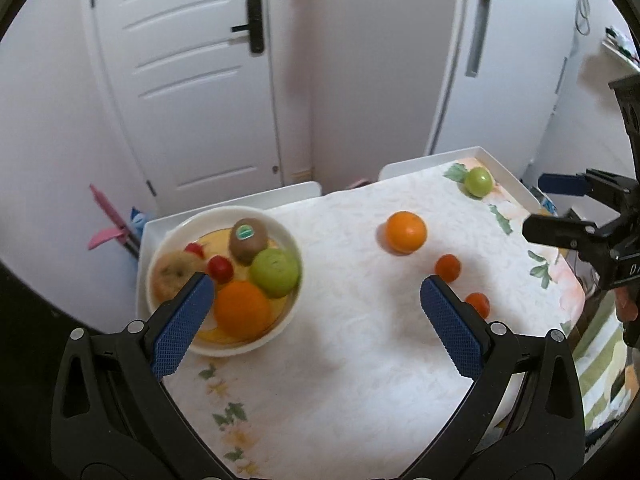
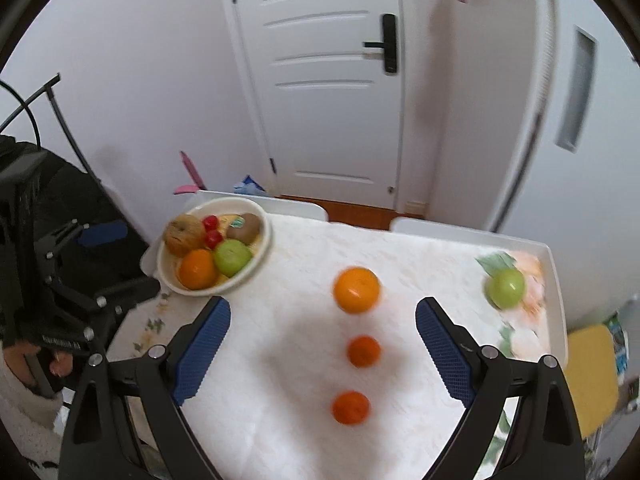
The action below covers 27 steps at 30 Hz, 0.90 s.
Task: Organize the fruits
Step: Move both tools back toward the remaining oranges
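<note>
A white bowl (image 1: 285, 236) (image 2: 265, 240) at the table's far left holds a kiwi (image 1: 248, 240), a green apple (image 1: 275, 273), an orange (image 1: 242, 310), two cherry tomatoes and a brown fruit. Loose on the cloth lie a large orange (image 1: 405, 232) (image 2: 356, 289), two small tangerines (image 2: 363, 351) (image 2: 351, 407) and a second green apple (image 1: 478, 181) (image 2: 505, 288) at the far right corner. My left gripper (image 1: 317, 282) hovers open just right of the bowl, nothing between its pads. My right gripper (image 2: 323, 305) is open above the row of orange and tangerines, holding nothing.
The table (image 2: 554, 280) has a raised white rim and a white floral cloth. White doors and a wall stand behind it. A yellow stool (image 2: 588, 376) sits to the right, pink and blue items on the floor at far left. A hand holds the left gripper's handle (image 2: 60, 360).
</note>
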Tool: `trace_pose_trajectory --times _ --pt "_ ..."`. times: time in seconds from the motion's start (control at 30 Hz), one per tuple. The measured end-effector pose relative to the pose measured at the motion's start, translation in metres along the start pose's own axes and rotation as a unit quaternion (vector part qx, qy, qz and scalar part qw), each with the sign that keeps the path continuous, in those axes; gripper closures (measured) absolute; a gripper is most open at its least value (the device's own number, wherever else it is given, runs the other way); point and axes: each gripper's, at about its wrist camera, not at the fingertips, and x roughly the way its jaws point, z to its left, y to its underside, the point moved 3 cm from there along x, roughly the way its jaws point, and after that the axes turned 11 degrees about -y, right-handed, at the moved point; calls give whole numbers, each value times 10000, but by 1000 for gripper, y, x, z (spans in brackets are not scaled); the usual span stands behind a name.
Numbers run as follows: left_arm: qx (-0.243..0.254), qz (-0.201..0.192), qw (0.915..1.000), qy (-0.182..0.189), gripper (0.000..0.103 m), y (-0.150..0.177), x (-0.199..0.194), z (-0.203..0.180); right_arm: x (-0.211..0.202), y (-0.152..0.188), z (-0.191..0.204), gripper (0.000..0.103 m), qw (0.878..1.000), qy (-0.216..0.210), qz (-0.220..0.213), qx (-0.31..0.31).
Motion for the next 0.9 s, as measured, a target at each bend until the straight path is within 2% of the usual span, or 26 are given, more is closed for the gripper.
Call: trace_pose_trajectory --times 0.3,0.6,0.9 --pt "457 79 9977 490 0 -7 22 -36 -12 35 -22 10 9987 302 187 364" --pt "979 360 9911 825 6 2 60 -75 -1 76 -35 10 9961 195 503 701" --pt "1100 481 9882 949 10 -4 102 -99 27 105 -40 12 9930 112 682 958"
